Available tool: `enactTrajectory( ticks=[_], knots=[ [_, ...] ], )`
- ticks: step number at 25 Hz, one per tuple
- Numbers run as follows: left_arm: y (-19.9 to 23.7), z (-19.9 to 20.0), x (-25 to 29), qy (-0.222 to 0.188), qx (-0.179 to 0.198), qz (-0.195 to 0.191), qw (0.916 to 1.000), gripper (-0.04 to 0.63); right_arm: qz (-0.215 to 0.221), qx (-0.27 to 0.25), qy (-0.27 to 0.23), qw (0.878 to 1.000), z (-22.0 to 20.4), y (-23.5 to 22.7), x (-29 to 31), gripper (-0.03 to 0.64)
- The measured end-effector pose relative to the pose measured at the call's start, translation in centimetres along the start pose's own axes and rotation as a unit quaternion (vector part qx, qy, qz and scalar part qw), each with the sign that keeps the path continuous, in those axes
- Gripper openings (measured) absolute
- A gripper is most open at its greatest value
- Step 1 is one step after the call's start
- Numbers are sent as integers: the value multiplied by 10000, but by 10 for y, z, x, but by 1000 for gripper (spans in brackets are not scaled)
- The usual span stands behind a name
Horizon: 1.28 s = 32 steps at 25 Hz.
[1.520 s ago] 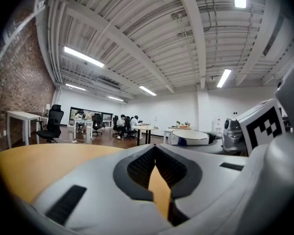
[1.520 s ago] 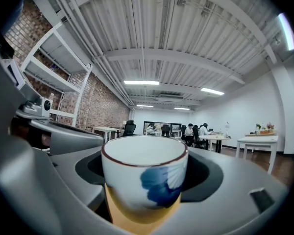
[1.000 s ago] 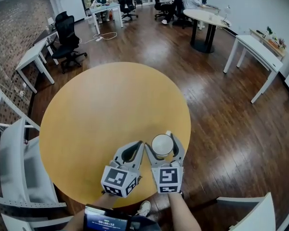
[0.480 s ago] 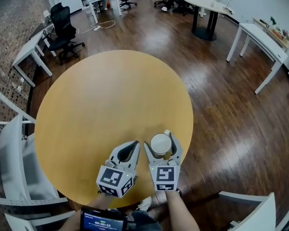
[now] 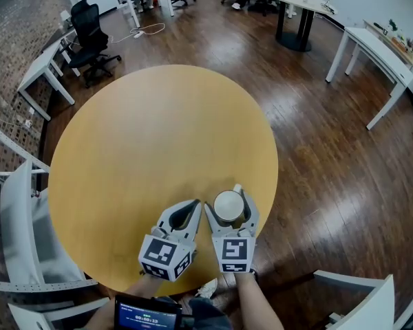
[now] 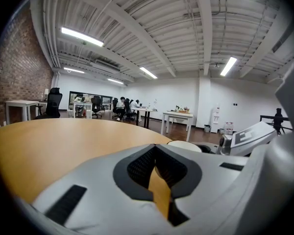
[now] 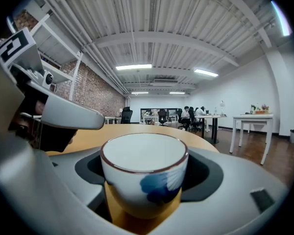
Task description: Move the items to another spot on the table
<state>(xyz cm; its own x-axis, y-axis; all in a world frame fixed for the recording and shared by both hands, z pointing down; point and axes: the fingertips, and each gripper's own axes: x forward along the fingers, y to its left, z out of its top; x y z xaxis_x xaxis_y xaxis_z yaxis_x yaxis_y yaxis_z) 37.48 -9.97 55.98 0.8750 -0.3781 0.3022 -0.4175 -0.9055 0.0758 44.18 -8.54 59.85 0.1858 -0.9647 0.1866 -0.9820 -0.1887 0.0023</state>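
Observation:
A white cup (image 5: 228, 207) with a brown rim and a blue mark sits between the jaws of my right gripper (image 5: 230, 200), which is shut on it near the front edge of the round yellow table (image 5: 138, 136). In the right gripper view the cup (image 7: 144, 175) fills the space between the jaws, with yellow tabletop just under it. My left gripper (image 5: 191, 205) is close beside it on the left, shut and holding nothing. In the left gripper view the jaw tips meet, and the cup's rim (image 6: 184, 144) shows just past them to the right.
White chairs stand at the table's left (image 5: 20, 225) and at the lower right (image 5: 358, 294). A dark screen (image 5: 148, 313) is at my waist. Farther off on the wooden floor are black office chairs (image 5: 89, 36), a white desk (image 5: 378, 53) and a round table (image 5: 296, 2).
The head camera has tipped down a little, so the table sits higher in view. Both grippers and the cup hold about the same spot by the front edge.

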Motion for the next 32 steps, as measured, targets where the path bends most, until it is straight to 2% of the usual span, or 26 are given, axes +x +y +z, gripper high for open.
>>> enactTrajectory(
  ticks=[8, 14, 23, 32],
  knots=[
    [-3, -1, 0, 19, -60, -19, 10000, 5, 20, 81, 199, 9998, -4, 0, -2, 422],
    [-3, 7, -5, -28, -65, -27, 10000, 5, -5, 58, 174, 9998, 10, -2, -5, 422],
    [-1, 27, -23, -170, -54, -18, 9998, 5, -16, -129, -3, 9999, 50, 2, -13, 422],
    [1, 73, -55, -547, -12, 20, 9985, 5, 167, -413, -115, 9989, 109, 22, -33, 419]
  ],
)
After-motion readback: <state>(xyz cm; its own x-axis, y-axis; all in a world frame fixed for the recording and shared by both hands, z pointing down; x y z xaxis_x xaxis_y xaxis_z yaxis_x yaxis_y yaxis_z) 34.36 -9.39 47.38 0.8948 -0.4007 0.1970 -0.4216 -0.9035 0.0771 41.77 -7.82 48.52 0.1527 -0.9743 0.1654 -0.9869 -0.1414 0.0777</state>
